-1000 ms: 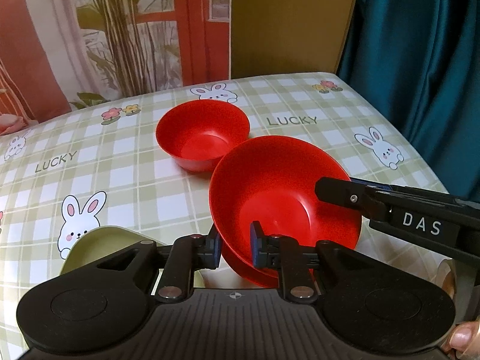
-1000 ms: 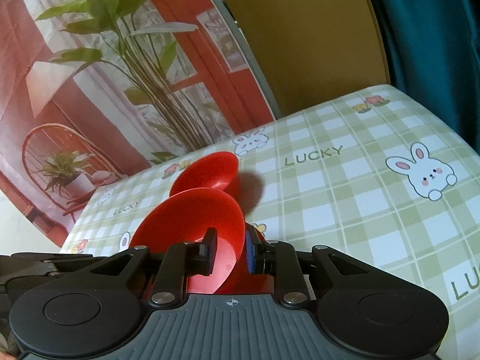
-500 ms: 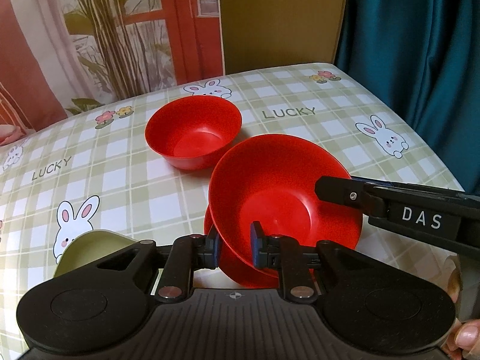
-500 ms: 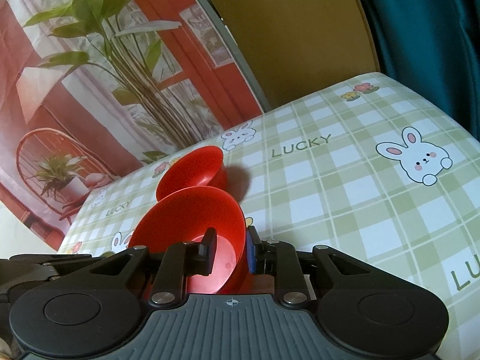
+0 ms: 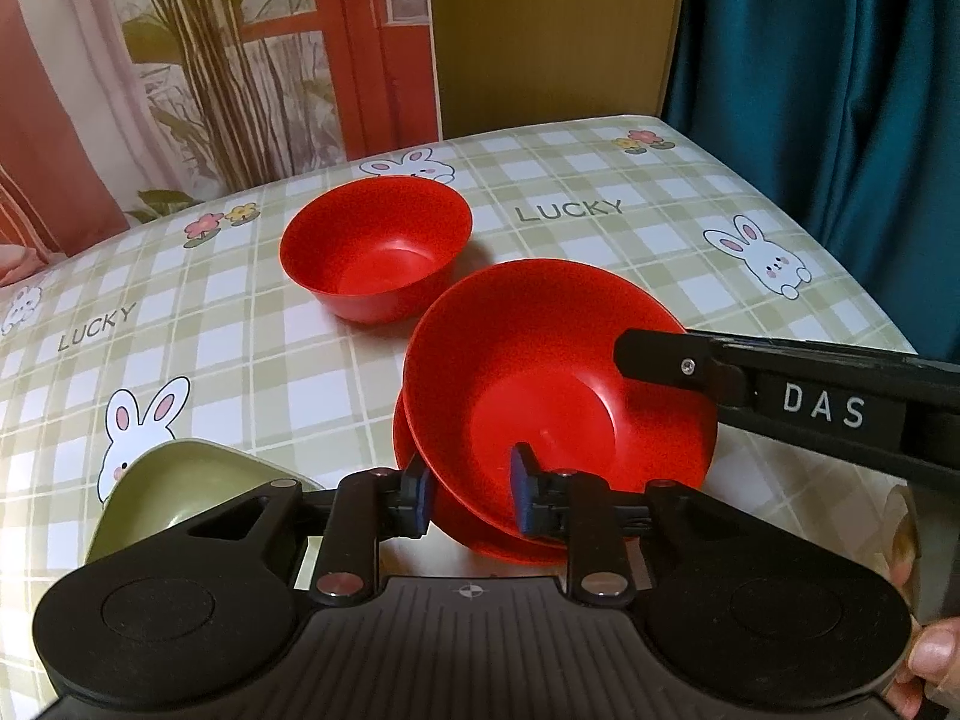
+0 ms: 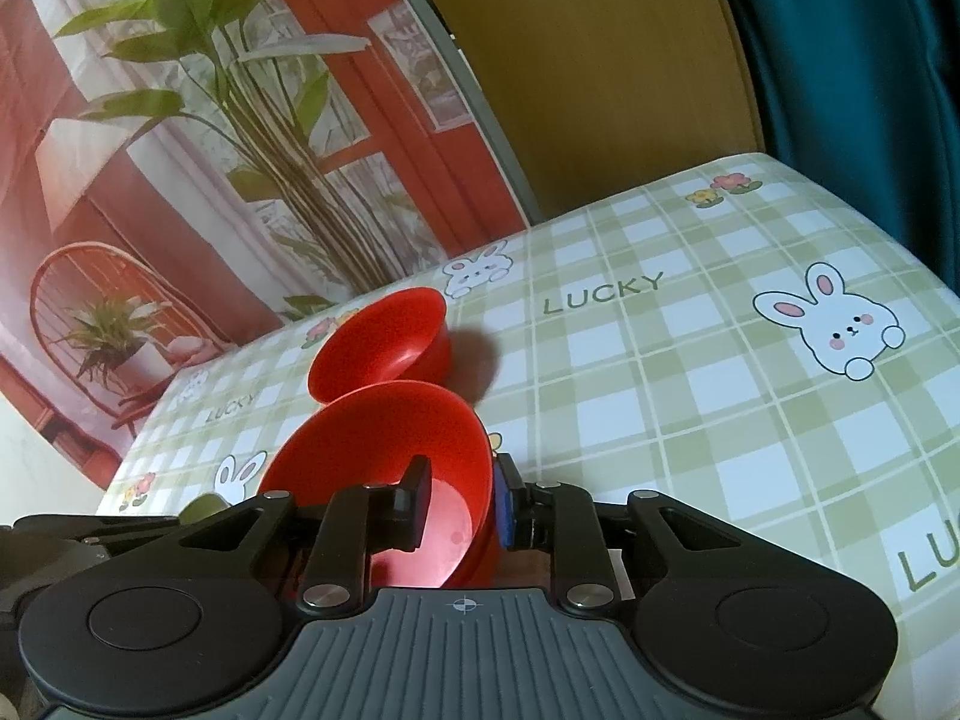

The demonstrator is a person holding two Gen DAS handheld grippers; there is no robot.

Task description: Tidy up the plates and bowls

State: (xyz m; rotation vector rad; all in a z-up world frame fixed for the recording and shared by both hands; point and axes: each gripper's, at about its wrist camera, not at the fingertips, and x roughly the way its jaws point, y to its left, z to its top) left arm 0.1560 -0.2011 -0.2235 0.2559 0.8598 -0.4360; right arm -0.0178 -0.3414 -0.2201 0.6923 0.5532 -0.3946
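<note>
While straddled, red bowl (image 5: 558,372) on plate (image 5: 474,531)

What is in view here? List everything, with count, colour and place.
wide bowl: one, red, near centre, on top of the lower dish
lower dish: one, red, under the wide bowl
small bowl: one, red, farther back on the table
green dish: one, olive, near left, partly hidden
tablecloth: one, green-and-white check with rabbits
backdrop: one, red with a printed plant, behind the table
board: one, brown, behind the table
curtain: one, teal, at right
left gripper: black, fingers astride the red rims
right gripper: black, fingers astride the wide bowl's wall
</note>
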